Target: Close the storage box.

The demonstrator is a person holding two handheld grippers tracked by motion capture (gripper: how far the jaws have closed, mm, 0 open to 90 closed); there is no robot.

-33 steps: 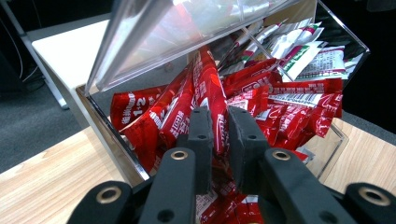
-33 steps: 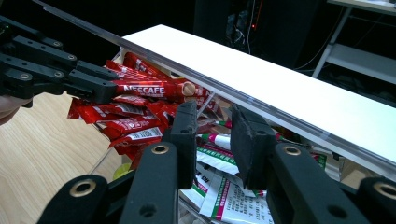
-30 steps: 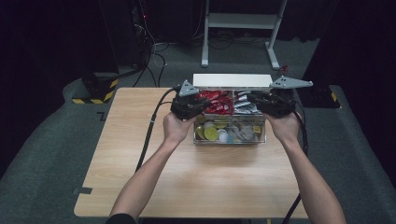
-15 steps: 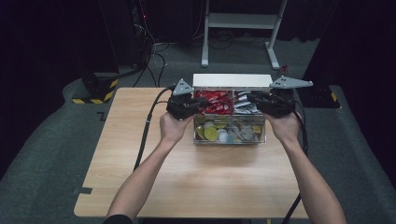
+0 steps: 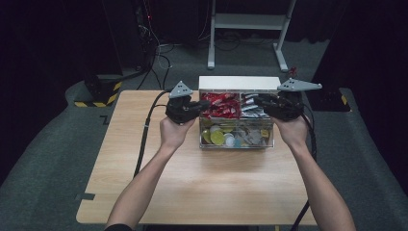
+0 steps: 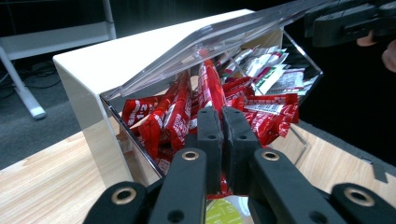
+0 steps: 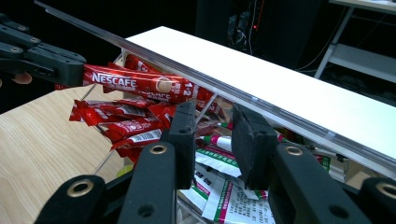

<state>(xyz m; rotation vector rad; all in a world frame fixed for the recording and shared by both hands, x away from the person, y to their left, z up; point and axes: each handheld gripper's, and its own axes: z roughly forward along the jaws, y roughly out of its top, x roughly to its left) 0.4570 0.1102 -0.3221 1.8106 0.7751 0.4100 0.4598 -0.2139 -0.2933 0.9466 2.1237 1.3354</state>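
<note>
– What's nearest to us?

– A pale wooden table [image 5: 216, 192], with two forearms coming up from the bottom edge. At mid-frame stands a clear plastic box with compartments [image 5: 235, 144].

– And the left gripper [image 5: 204, 107]?

– At the box's left end, clenched on one end of a red Nescafé sachet [image 7: 126, 80], which it holds level above the heap of red sachets [image 6: 261, 116] in the back left compartment.

– The right gripper [image 5: 257, 100]?

– At the box's right end, above white-and-green sachets [image 7: 224, 196]. Its jaws have just been opening a little and stand apart, gripping nothing. The raised clear lid [image 7: 196, 74] runs just over their tips; I cannot tell whether it touches them.

– Behind that?

– A white block [image 5: 239, 83] right against the box, then a white metal frame [image 5: 250, 21] at the top.
</note>
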